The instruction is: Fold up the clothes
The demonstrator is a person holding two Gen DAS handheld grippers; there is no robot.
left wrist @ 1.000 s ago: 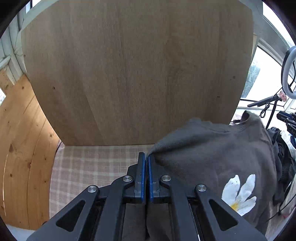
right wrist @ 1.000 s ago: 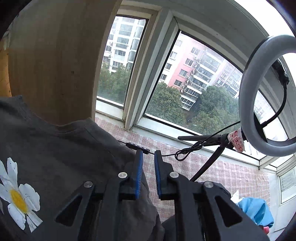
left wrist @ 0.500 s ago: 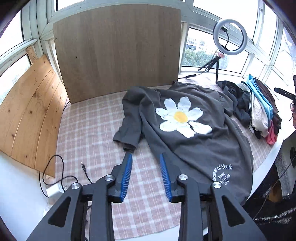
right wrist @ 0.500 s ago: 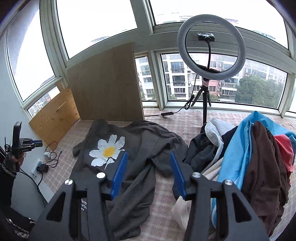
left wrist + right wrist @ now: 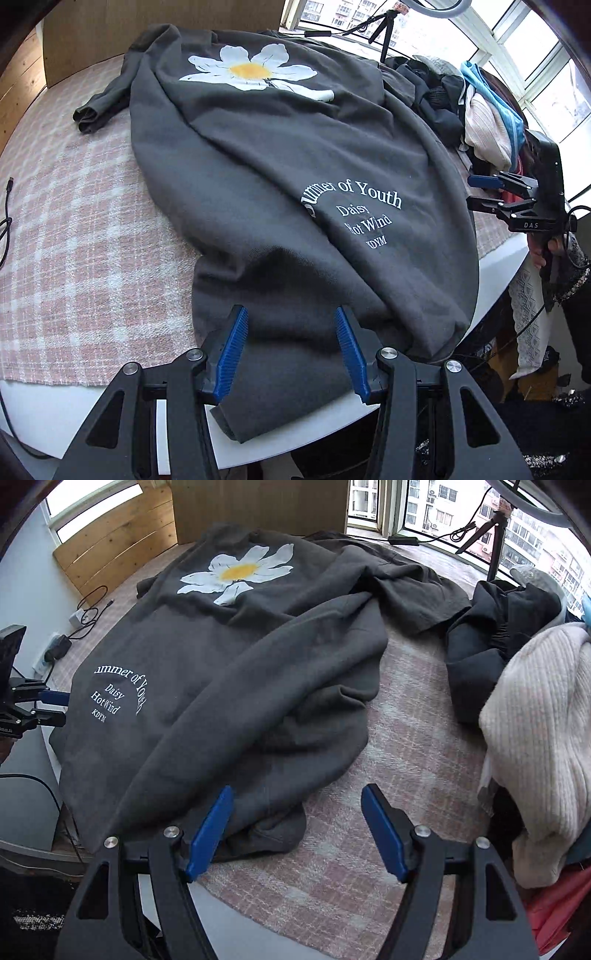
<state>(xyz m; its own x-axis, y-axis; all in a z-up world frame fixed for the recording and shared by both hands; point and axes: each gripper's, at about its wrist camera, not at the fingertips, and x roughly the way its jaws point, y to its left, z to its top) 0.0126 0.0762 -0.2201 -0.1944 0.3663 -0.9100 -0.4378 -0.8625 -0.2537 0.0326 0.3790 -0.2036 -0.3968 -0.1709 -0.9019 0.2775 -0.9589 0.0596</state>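
Observation:
A dark grey sweatshirt point(image 5: 277, 166) point(image 5: 221, 657) with a white daisy print point(image 5: 251, 68) lies back side up on the pink plaid cloth point(image 5: 74, 240). Its hem hangs over the near table edge. My left gripper point(image 5: 289, 314) hovers over the hem's left part, jaws opening, with fabric below the gap and the pads not pressing on it. My right gripper point(image 5: 298, 790) is over the hem's right corner, jaws also opening, and the corner lies by its left finger. Each gripper shows in the other's view, the right gripper point(image 5: 470, 192) and the left gripper point(image 5: 65, 708).
A pile of other clothes point(image 5: 535, 720) point(image 5: 484, 125) sits at the right of the table. A ring-light tripod point(image 5: 495, 535) stands at the back by the window, wooden boards point(image 5: 258, 502) behind. Cables and a power strip point(image 5: 88, 605) lie at the left edge.
Both grippers let go of the sweatshirt's top and opened. They pulled back from the far end toward the near edge and sank over the hem. The sweatshirt now lies spread out.

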